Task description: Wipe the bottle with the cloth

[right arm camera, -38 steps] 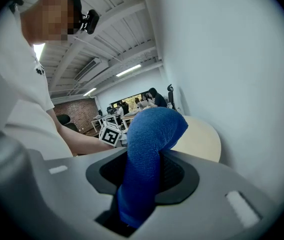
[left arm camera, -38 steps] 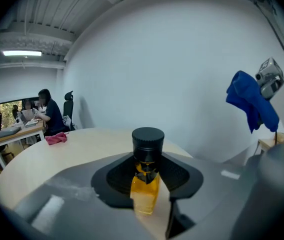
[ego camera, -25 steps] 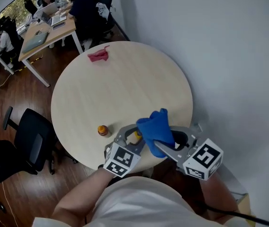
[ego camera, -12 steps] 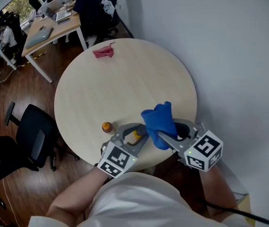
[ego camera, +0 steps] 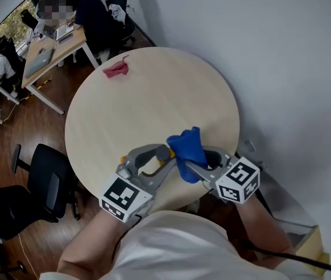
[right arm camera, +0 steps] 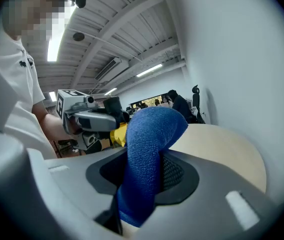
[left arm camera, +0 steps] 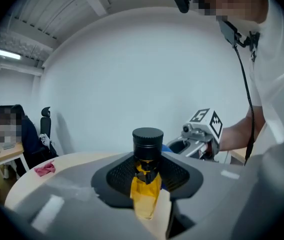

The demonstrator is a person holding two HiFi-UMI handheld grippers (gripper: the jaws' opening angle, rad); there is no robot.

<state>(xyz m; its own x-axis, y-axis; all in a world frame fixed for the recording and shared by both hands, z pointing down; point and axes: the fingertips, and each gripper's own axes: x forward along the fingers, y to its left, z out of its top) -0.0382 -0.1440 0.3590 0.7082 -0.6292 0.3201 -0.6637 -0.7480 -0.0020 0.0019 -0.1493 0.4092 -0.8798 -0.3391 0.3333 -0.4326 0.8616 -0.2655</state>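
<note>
Left gripper view: left tool [left arm camera: 147, 176] pinches the yellow bottle [left arm camera: 146, 194] upright, with its black cap on top.
Right gripper view: right tool [right arm camera: 141, 184] clamps the blue cloth [right arm camera: 149, 144]; the bottle is just left of it.
Head view: both tools meet above the near edge of the round bench [ego camera: 154, 98]; a red rag [ego camera: 117, 69] lies at the far left.

The person's left forearm [ego camera: 87, 247] and right forearm [ego camera: 261, 229] reach forward, angling the two grippers inward until their tips nearly meet. The grey left gripper [left arm camera: 147, 176] has its jaws closed on a small yellow bottle with a black cap [left arm camera: 146, 196]. The grey right gripper [right arm camera: 141, 186] has its jaws clamped on a thick blue cloth [right arm camera: 149, 139] that bulges past the tips.
</note>
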